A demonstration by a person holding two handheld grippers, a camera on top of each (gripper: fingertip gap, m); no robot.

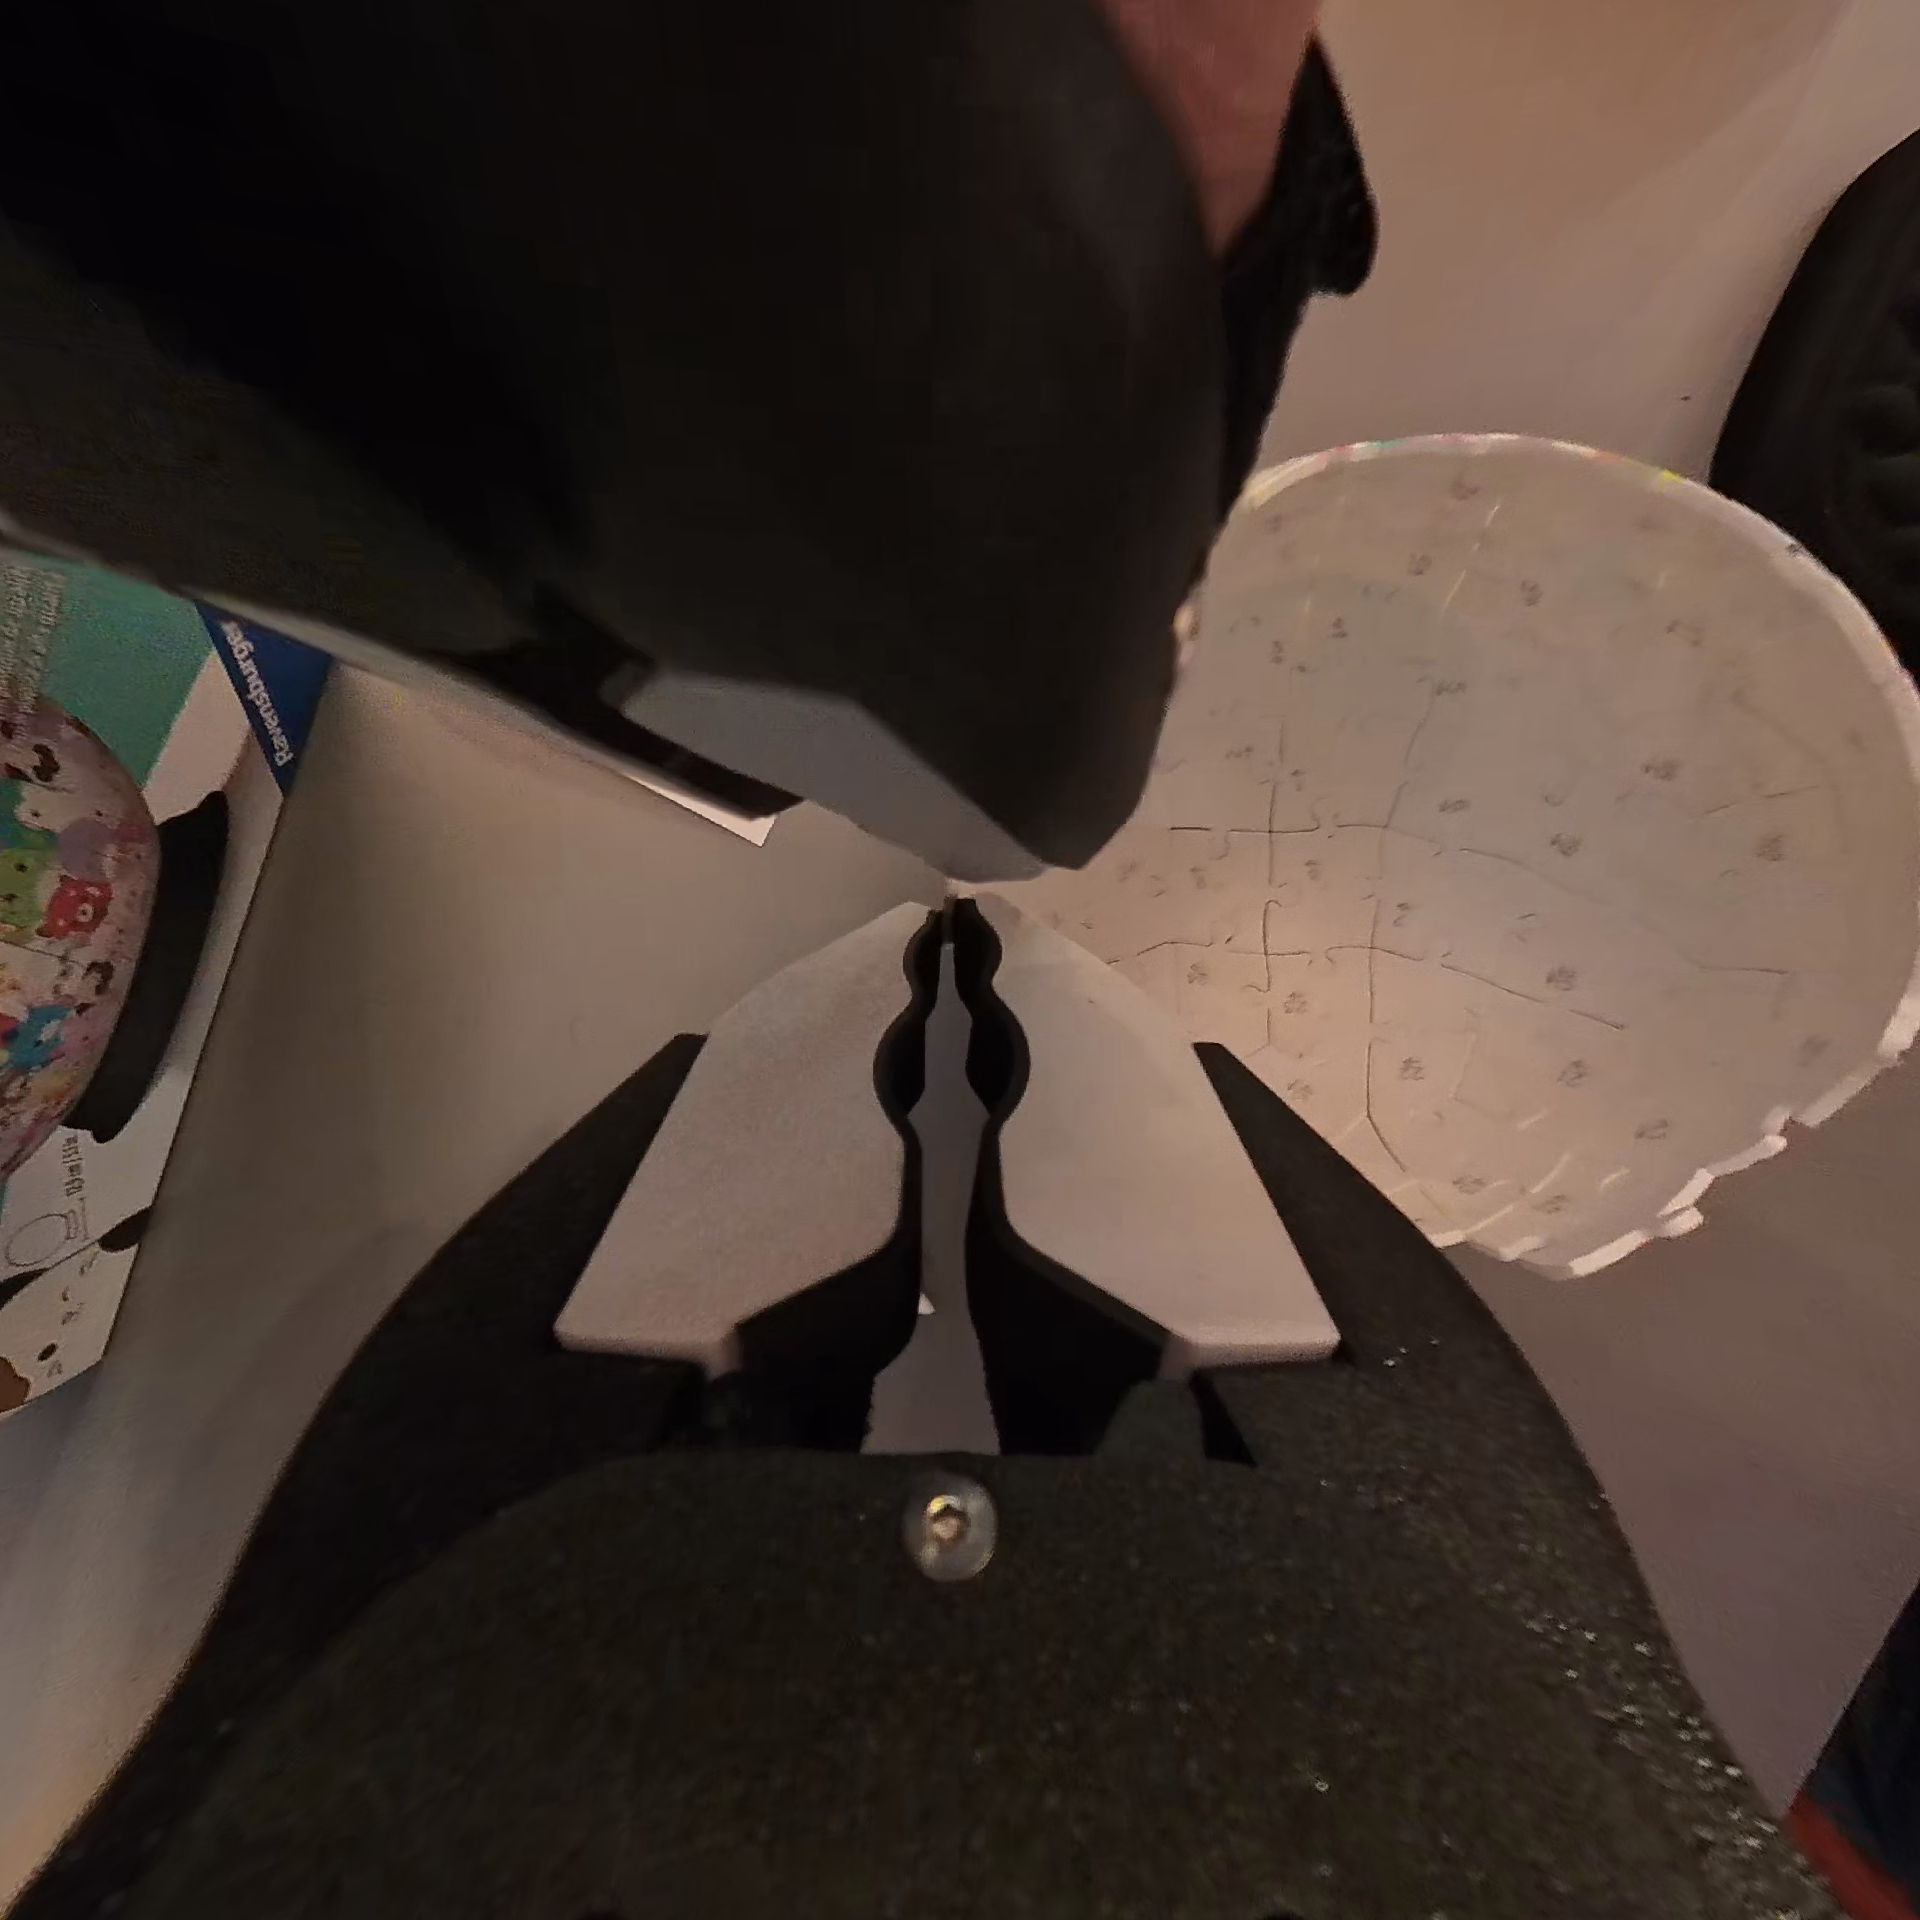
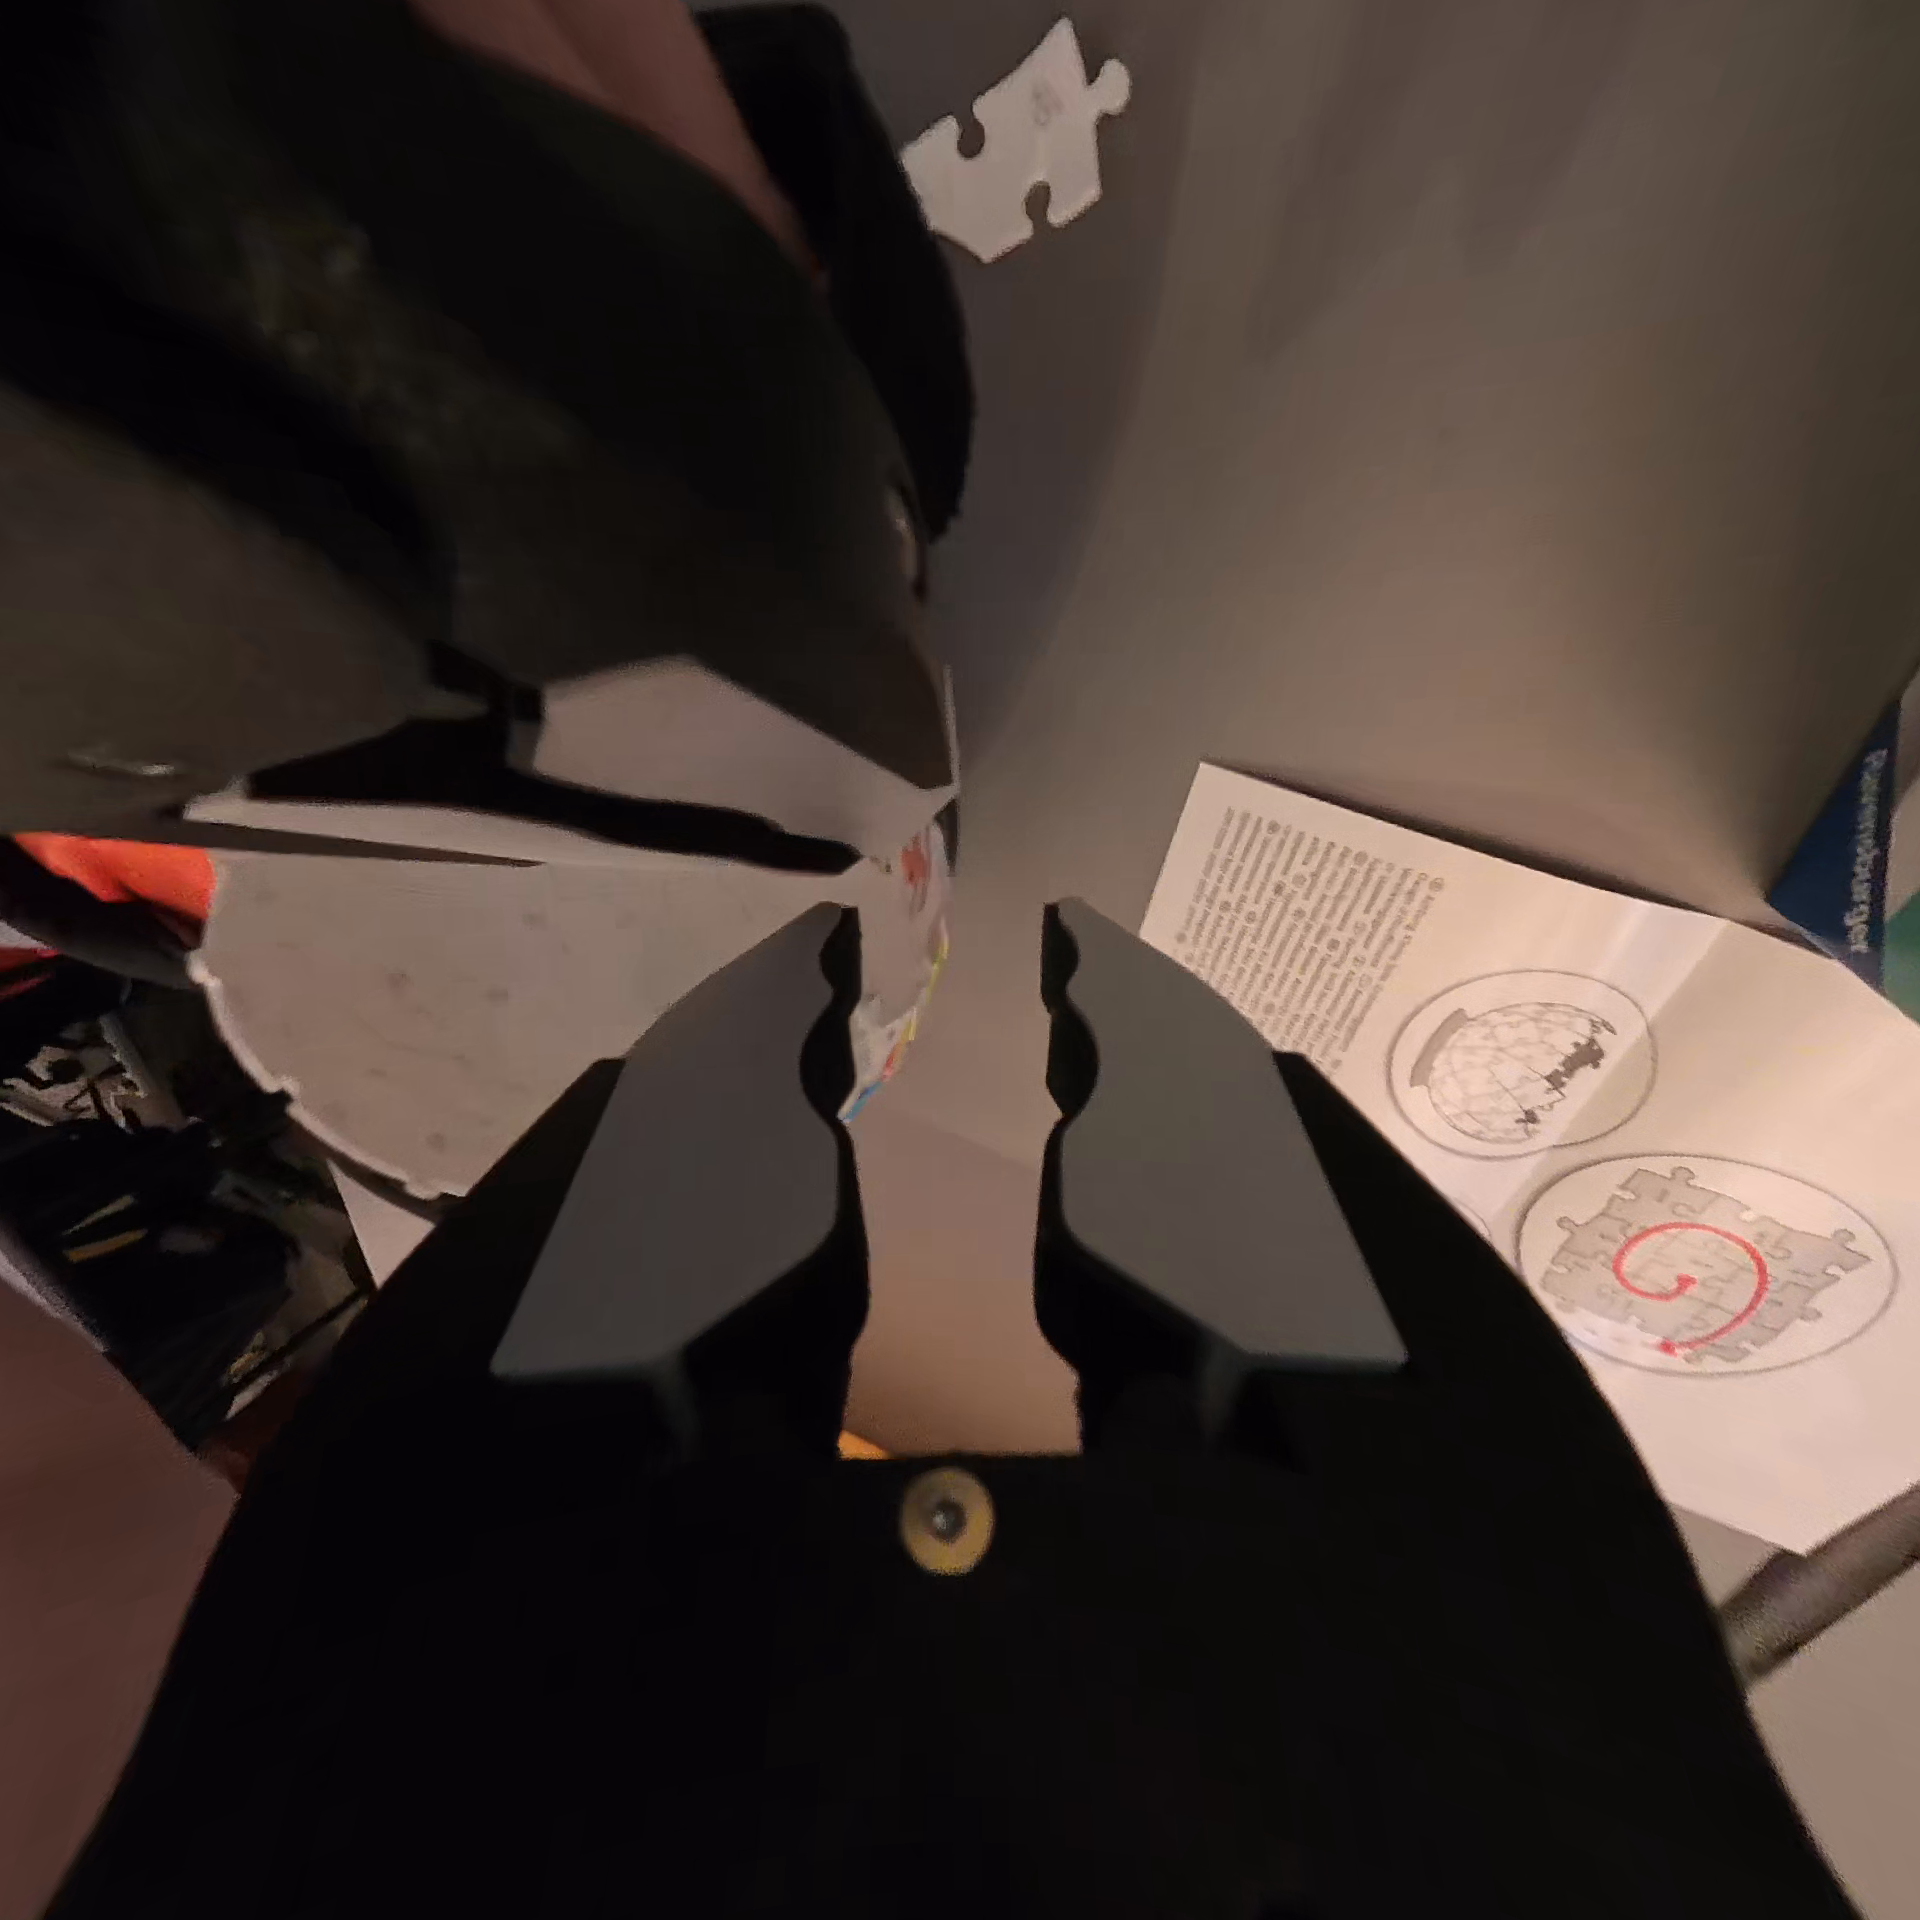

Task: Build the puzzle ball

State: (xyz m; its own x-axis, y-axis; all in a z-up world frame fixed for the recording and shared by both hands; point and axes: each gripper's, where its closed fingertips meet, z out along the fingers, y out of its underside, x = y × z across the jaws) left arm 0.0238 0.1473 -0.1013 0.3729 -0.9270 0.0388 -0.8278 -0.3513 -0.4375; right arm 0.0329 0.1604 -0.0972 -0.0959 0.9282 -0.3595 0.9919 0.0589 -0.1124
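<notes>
While left view shows box (image 1: pixel 62 935), right shows leaflet (image 2: pixel 1455 1091).

Left claw (image 1: pixel 954 914) pinched on half-built puzzle ball (image 1: pixel 1538 862) rim, box (image 1: pixel 94 935) beside

The puzzle ball half (image 1: pixel 1507 862) lies right of the box (image 1: pixel 104 935); a loose piece (image 2: pixel 1023 140) lies beyond the instruction sheet (image 2: pixel 1507 1091)

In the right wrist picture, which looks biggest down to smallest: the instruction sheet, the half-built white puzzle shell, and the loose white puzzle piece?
1. Instruction sheet, nearer the camera, so unsure.
2. Puzzle shell, partly hidden by both grippers; may rival the sheet.
3. Loose puzzle piece, clearly smallest.
</notes>
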